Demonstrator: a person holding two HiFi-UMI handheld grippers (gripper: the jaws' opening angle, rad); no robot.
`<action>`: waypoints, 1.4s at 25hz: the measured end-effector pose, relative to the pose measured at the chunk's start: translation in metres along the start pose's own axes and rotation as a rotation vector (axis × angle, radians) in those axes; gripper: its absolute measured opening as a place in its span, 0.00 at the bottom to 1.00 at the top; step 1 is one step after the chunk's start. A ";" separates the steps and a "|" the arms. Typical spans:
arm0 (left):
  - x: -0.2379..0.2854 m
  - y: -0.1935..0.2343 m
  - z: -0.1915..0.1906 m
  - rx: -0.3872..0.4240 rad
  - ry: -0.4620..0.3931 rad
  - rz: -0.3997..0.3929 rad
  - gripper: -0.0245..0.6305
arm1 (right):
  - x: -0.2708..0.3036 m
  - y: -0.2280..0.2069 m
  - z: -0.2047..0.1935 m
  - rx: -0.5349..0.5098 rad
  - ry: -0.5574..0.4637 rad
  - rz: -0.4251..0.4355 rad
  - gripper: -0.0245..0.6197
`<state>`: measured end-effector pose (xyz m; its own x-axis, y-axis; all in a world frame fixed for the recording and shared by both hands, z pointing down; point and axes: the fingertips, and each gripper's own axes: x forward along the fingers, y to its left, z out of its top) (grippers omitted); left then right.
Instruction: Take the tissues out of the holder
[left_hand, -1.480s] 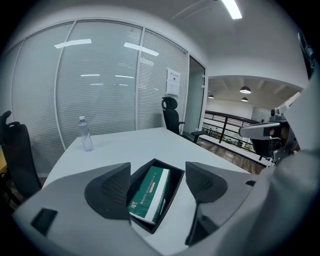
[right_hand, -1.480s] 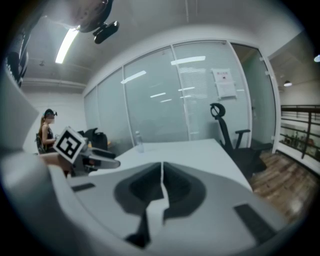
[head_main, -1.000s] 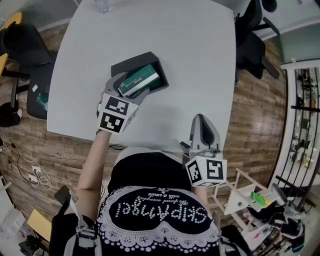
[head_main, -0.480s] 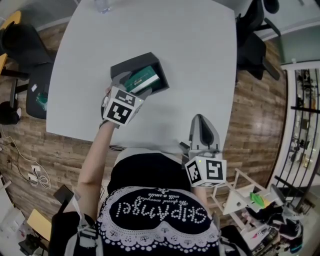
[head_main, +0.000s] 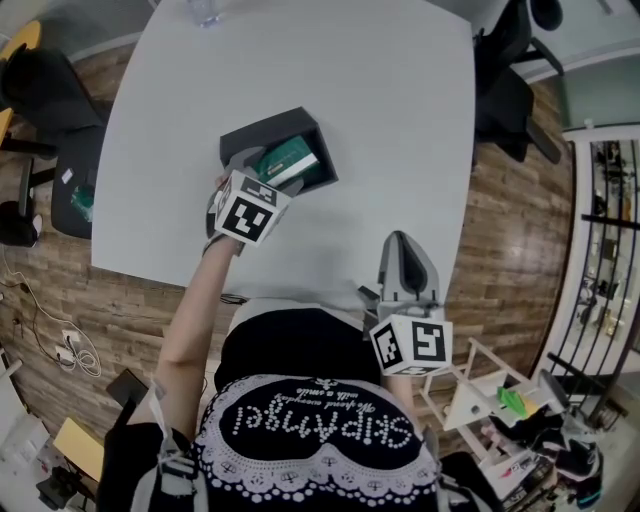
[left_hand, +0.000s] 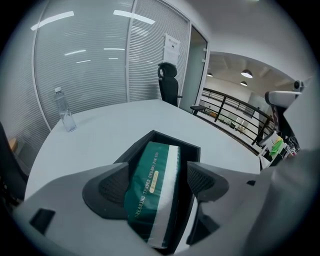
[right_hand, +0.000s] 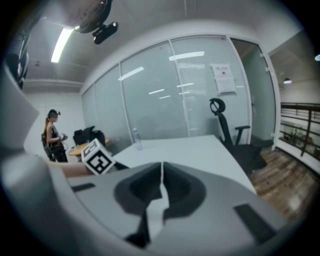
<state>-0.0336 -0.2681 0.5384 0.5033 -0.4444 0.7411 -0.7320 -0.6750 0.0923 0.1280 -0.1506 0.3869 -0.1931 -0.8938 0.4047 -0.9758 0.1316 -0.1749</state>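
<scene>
A green and white tissue pack (head_main: 287, 160) lies tilted in the black box holder (head_main: 250, 132) on the white table (head_main: 380, 120). My left gripper (head_main: 268, 172) reaches over the holder's near edge, its jaws on either side of the pack. In the left gripper view the pack (left_hand: 150, 185) sits between the pads, against the left one, with a dark gap at the right one. The left gripper (left_hand: 159, 175) is open. My right gripper (head_main: 405, 245) hovers at the table's near edge, shut and empty, its jaws pressed together (right_hand: 161, 175).
A clear water bottle (head_main: 205, 10) stands at the table's far edge. Black office chairs stand at the right (head_main: 500, 90) and the left (head_main: 50, 90) of the table. A person (right_hand: 52, 135) stands far off by another desk.
My left gripper has moved forward over the holder, so the pack now lies deeper between its jaws. The right gripper has not moved.
</scene>
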 end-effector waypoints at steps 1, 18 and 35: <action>0.002 0.001 -0.001 -0.003 0.005 0.000 0.58 | 0.001 0.000 0.000 0.001 0.002 0.000 0.09; 0.021 0.002 -0.014 0.037 0.117 -0.007 0.58 | 0.011 -0.003 0.001 0.003 0.017 -0.002 0.09; 0.033 0.004 -0.024 0.022 0.228 0.008 0.58 | 0.017 0.006 -0.002 0.003 0.026 0.032 0.09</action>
<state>-0.0311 -0.2710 0.5788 0.3789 -0.3072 0.8730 -0.7239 -0.6861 0.0727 0.1187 -0.1637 0.3946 -0.2267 -0.8777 0.4222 -0.9687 0.1583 -0.1911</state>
